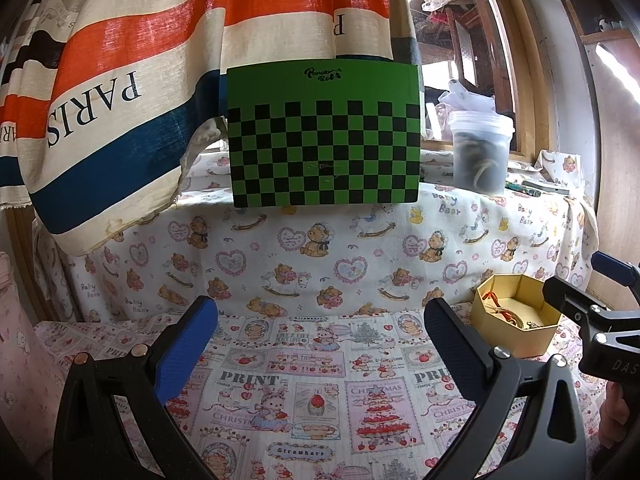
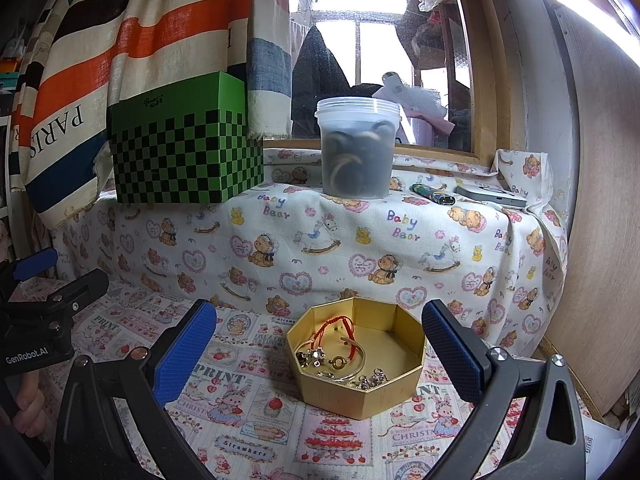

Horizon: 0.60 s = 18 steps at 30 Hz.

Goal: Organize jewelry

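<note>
Around the gold box (image 2: 362, 384) of jewelry (image 2: 340, 356), the right gripper (image 2: 320, 354) stood wide open; left of it, the left gripper (image 1: 320, 348) gaped empty.

glossy gold card box (image 2: 360, 392), shiny metal jewelry (image 2: 340, 362), printed cloth (image 2: 248, 400)

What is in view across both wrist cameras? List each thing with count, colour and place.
jewelry box: one, gold, octagonal, open, on the printed cloth.
jewelry: several pieces, silver with a red cord, inside the box.
checkered box: one, green and black, on the ledge.
plastic tub: one, clear, lidded, on the ledge.
lighter: one, right of the tub.
curtain: striped, hanging on the left.
left gripper: open, empty.
right gripper: open, facing the jewelry box.
</note>
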Each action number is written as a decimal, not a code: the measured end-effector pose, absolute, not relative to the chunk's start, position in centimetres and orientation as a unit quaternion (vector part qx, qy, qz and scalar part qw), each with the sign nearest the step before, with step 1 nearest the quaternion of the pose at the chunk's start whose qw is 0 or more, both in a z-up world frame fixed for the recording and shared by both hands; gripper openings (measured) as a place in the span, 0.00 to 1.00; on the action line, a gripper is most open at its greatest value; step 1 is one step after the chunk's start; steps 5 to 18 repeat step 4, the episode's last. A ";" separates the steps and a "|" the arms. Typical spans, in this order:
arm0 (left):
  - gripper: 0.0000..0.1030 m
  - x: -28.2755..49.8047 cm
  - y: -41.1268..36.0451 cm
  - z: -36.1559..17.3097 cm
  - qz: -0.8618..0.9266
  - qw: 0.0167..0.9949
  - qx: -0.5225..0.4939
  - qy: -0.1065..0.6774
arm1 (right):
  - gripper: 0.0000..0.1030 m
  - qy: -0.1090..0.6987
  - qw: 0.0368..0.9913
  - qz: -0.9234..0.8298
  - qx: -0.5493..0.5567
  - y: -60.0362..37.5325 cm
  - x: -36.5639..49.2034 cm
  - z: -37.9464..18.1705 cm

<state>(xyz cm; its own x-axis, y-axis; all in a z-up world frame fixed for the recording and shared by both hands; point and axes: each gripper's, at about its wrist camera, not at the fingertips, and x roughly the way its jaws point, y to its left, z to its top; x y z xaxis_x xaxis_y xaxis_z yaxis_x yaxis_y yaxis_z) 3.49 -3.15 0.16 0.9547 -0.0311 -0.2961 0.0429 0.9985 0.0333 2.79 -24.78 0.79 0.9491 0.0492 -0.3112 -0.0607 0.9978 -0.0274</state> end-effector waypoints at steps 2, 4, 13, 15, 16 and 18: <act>0.99 3.5 -3.1 0.2 -0.019 0.988 0.019 0.149 | 1.00 0.157 0.987 0.027 -0.017 -24.8 2.7 0.8; 0.99 3.5 -3.2 0.2 -0.019 0.988 0.020 0.150 | 1.00 0.156 0.987 0.027 -0.018 -24.8 2.8 0.8; 0.99 3.5 -3.2 0.2 -0.019 0.988 0.020 0.150 | 1.00 0.156 0.987 0.027 -0.018 -24.8 2.8 0.8; 0.99 3.5 -3.2 0.2 -0.019 0.988 0.020 0.150 | 1.00 0.156 0.987 0.027 -0.018 -24.8 2.8 0.8; 0.99 3.5 -3.2 0.2 -0.019 0.988 0.020 0.150 | 1.00 0.156 0.987 0.027 -0.018 -24.8 2.8 0.8; 0.99 3.5 -3.2 0.2 -0.019 0.988 0.020 0.150 | 1.00 0.156 0.987 0.027 -0.018 -24.8 2.8 0.8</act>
